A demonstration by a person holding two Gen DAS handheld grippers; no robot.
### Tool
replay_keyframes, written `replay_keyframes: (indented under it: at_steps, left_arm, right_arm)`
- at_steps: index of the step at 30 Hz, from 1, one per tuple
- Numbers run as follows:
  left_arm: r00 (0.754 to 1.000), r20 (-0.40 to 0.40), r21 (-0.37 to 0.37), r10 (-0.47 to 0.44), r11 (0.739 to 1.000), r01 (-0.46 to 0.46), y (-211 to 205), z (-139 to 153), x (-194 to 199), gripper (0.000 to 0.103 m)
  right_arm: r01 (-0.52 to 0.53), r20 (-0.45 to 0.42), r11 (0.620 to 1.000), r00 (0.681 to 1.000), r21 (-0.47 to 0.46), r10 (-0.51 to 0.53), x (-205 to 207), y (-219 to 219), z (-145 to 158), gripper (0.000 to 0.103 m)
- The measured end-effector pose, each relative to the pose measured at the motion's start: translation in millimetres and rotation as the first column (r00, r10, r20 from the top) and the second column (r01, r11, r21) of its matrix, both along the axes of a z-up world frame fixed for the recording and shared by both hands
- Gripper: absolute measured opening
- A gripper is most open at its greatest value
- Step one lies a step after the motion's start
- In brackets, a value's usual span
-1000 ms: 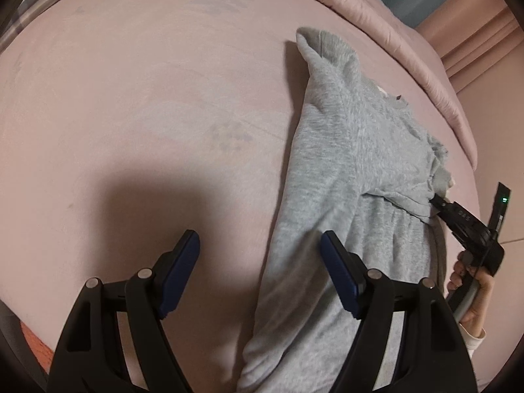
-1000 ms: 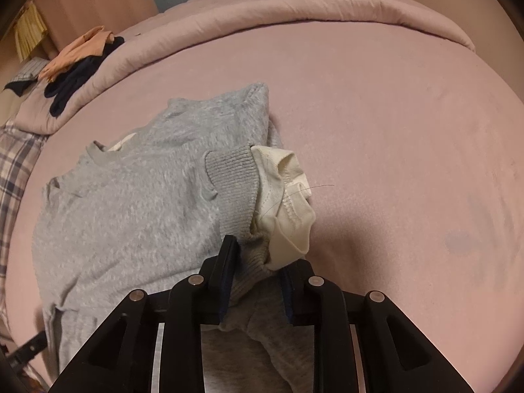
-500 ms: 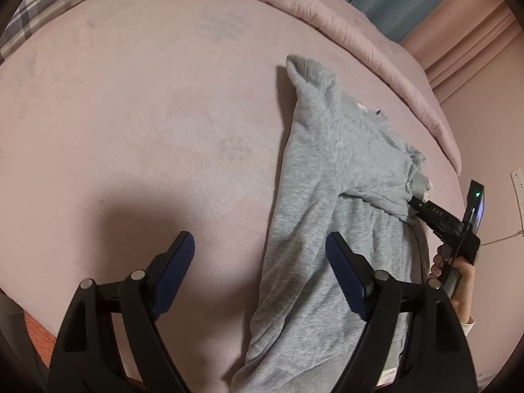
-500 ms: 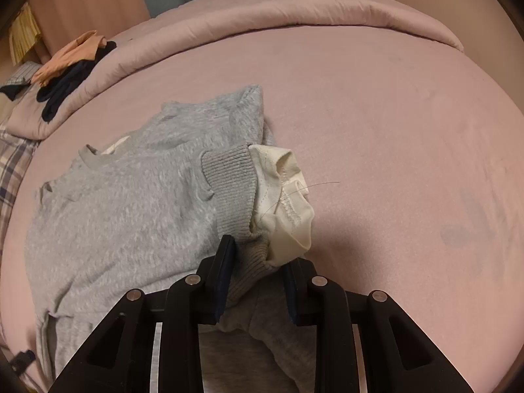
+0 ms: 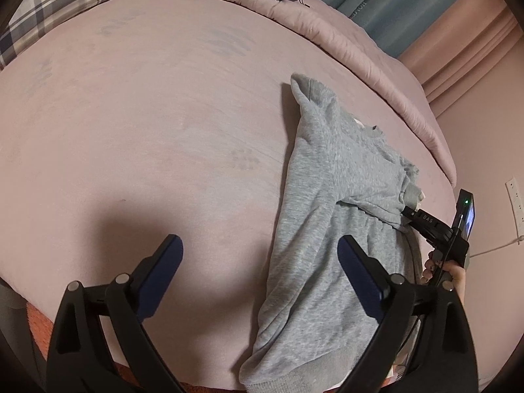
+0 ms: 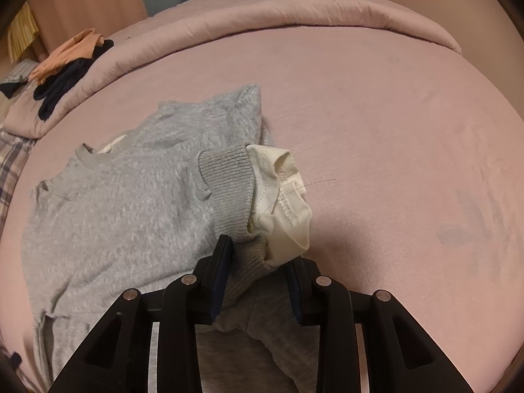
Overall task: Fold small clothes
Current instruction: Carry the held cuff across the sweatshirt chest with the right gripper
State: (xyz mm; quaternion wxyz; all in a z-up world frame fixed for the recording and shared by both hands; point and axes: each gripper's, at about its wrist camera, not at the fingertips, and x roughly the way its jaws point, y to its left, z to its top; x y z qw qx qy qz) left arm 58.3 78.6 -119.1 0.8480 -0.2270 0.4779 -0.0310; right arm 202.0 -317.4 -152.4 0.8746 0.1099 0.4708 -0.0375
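A grey sweatshirt (image 5: 344,170) (image 6: 131,203) lies on the pink bed, one sleeve folded across its body. My right gripper (image 6: 258,252) (image 5: 406,211) holds that sleeve's ribbed cuff (image 6: 226,183), with a cream inner cuff (image 6: 281,203) sticking out. Its jaws are opening, and the bunched cuff still fills the gap between the pads. My left gripper (image 5: 258,240) hovers above the sweatshirt's left edge near the hem. Its jaws are opening wide and grip nothing.
The pink bed sheet (image 5: 131,131) spreads left of the garment. A rolled pink comforter (image 5: 327,29) (image 6: 294,9) borders the far side, with dark and orange clothes (image 6: 65,65) on it. A plaid pillow (image 5: 49,6) sits far left. A person's hand (image 5: 452,271) holds the right gripper.
The left gripper has drawn back and up from the sweatshirt while its jaws widened. The right gripper stayed in place and its jaws parted a little around the cuff.
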Motion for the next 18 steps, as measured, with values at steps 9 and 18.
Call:
replay_keyframes:
  at_steps: [9, 18]
  left_arm:
    - [1.000, 0.003, -0.005, 0.010, 1.000, -0.010, 5.0, 0.0, 0.2, 0.097]
    - [1.000, 0.004, -0.009, 0.013, 1.000, -0.013, 4.6, -0.6, 1.3, 0.097]
  right_arm:
    - [0.004, -0.003, 1.000, 1.000, -0.004, -0.004, 0.1, 1.3, 0.0, 0.029]
    - [0.002, -0.003, 1.000, 1.000, 0.012, -0.002, -0.6, -0.3, -1.4, 0.030]
